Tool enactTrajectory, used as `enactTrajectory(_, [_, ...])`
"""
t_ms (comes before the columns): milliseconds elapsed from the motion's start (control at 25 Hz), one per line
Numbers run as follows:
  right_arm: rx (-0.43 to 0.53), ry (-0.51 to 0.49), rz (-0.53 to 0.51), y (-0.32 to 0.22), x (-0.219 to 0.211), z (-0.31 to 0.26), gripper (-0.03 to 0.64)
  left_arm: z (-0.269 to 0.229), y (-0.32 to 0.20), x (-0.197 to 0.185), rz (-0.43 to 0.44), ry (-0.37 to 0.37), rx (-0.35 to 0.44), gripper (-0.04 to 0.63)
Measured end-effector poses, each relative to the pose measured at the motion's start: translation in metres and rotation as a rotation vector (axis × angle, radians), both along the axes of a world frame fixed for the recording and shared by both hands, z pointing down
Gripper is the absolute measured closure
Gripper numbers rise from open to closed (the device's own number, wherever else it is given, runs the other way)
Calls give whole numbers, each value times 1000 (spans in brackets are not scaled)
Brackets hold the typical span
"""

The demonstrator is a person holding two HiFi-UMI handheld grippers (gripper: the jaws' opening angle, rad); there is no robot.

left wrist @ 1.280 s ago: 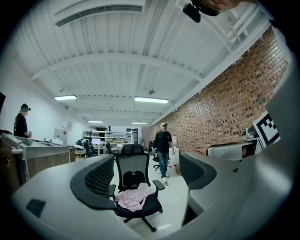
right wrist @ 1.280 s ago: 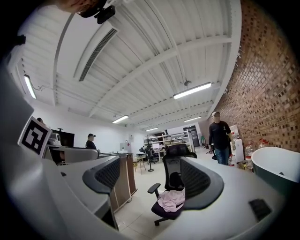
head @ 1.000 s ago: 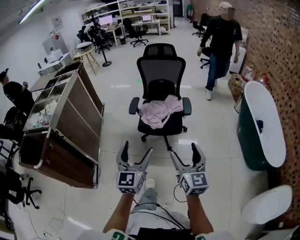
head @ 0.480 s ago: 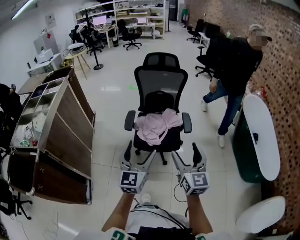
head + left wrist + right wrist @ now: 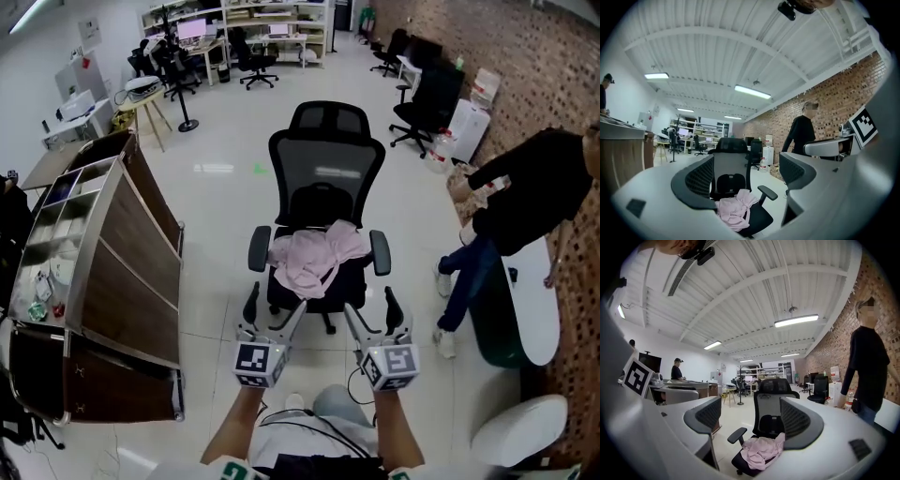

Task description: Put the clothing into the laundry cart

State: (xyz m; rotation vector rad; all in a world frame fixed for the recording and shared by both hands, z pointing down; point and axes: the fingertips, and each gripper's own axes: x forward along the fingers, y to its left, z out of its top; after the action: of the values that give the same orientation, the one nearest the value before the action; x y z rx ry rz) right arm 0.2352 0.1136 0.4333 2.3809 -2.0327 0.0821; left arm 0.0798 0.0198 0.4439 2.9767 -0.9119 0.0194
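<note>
Pink clothing (image 5: 314,258) lies crumpled on the seat of a black mesh office chair (image 5: 325,155) straight ahead. It also shows low in the left gripper view as the pink clothing (image 5: 736,212) and in the right gripper view as the pink clothing (image 5: 764,451). My left gripper (image 5: 275,302) and right gripper (image 5: 369,302) are held side by side just short of the chair's front edge. Both stand open with nothing between the jaws. In their own views the left gripper (image 5: 747,178) and right gripper (image 5: 752,420) frame the chair.
A large brown cart (image 5: 131,272) with metal edges and top compartments stands at the left. A person in black (image 5: 516,202) bends by a white-topped green table (image 5: 534,309) at the right. More chairs and desks fill the far end of the room.
I have come closer to the chair, and the grippers now reach its front. The person in black has walked from the back of the room to the table on the right.
</note>
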Motion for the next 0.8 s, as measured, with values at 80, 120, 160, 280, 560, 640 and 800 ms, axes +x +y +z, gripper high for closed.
enactTrajectory(80, [-12,-5,9,-8,10,7,199,5,-9,10,17,-14,-2,187])
enactTrajectory(120, [-18,-8,15,-13,17,10,199,7,-15,16,26,-20,-1,187])
enactTrajectory(160, [-25,-14,21,-18,24,14,199,9,-21,23,31,-25,0,187])
enactTrajectory(280, [-34,-47,23,-42,49,26,199,17,-45,43,25,-43,1,186])
enactTrajectory(560, [-37,-70,-59,-128,122,46,199,31,-123,102,-61,-72,-10,187])
enactTrajectory(640, [-49,-86,-91,-152,141,49,199,30,-143,124,-70,-76,-6,186])
enactTrajectory(800, [-94,-120,-129,-187,177,68,199,37,-176,165,-80,-98,-11,187])
